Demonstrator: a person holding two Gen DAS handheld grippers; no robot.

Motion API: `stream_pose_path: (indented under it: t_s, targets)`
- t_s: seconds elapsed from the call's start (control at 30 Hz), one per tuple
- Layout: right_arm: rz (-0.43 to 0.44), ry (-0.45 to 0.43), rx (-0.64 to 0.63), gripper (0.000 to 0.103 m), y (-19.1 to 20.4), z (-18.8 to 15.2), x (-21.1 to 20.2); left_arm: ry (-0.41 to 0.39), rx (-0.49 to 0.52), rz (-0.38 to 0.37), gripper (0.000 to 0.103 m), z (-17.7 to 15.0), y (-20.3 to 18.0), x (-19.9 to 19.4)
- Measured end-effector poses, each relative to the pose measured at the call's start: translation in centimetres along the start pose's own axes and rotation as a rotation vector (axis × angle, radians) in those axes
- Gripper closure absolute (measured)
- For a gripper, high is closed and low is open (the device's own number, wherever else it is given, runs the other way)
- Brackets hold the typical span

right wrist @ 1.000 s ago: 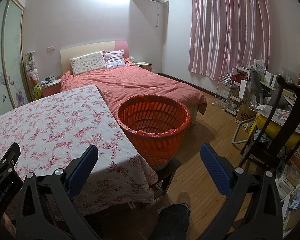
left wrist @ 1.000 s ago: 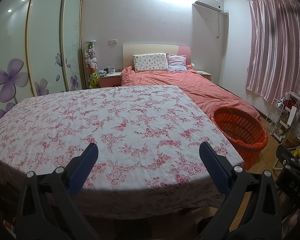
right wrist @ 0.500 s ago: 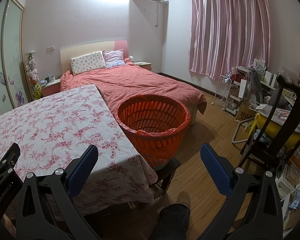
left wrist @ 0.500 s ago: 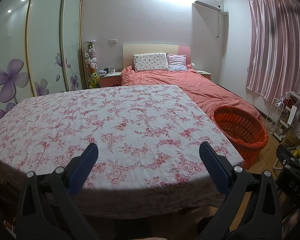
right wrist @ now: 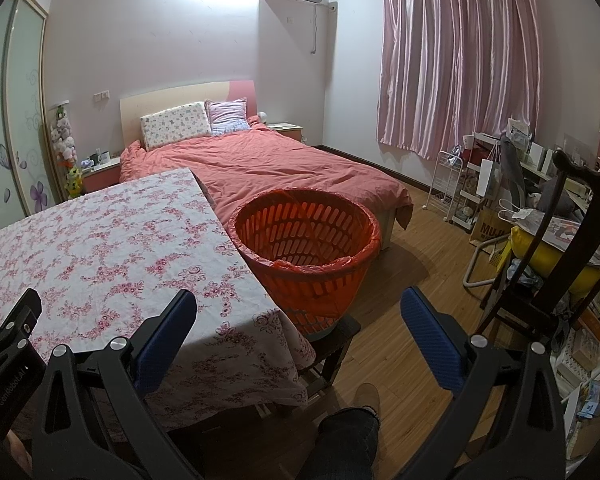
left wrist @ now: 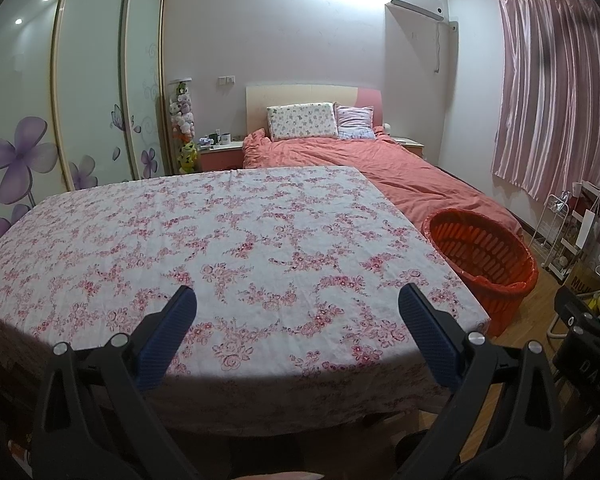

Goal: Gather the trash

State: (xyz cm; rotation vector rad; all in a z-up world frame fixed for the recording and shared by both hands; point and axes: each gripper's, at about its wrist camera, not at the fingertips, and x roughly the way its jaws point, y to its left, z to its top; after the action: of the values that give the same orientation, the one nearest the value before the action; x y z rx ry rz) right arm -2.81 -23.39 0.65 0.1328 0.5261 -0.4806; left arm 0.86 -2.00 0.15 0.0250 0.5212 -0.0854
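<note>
Both grippers idle, nothing held. Left gripper (left wrist: 296, 312) hovers low over the near edge of the surface (left wrist: 236, 240), jaws spread wide, released. Right gripper (right wrist: 298, 312) sits at the surface's near right corner, jaws also wide apart and empty, aimed toward the basket (right wrist: 306, 240).

No trash visible anywhere on the floral cloth, in either view. Basket interior shows only the red liner bag (right wrist: 300, 264); any contents are not visible, since the bottom is hidden from this angle. So the task's thing can't be located here: either already binned or not yet laid out.

Basket stands at 3 o'clock of the surface, touching or just beside its right edge, raised on a dark stool (right wrist: 336, 336), probably so the rim sits near surface height and drops are short. In the left view the basket (left wrist: 480, 252) is at 2 o'clock of the gripper.

Bed (right wrist: 268, 168) is at 12 o'clock behind the surface. A person's knee (right wrist: 348, 428) and shoe (right wrist: 366, 396) show at 6 o'clock in the right view.

Judgement: start or end pose, wide jaws ready for a pick.
</note>
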Motion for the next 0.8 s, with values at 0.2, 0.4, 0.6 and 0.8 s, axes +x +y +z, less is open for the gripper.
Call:
stream_pose_path:
  t_s: [0.2,0.4,0.6,0.8]
  targets:
    - [0.000,0.000,0.000,0.002,0.02,0.00,0.00,0.004,0.000,0.000,0.004,-0.02,0.19,0.07]
    - [0.000,0.000,0.000,0.002,0.02,0.02,0.01,0.003,0.000,0.000,0.004,0.03,0.17,0.09]
    - [0.000,0.000,0.000,0.002,0.01,0.03,0.02,0.004,0.000,0.000,0.004,0.05,0.19,0.10]
    - [0.000,0.000,0.000,0.002,0.00,0.05,0.03,0.003,0.001,0.000,0.004,0.04,0.21,0.08]
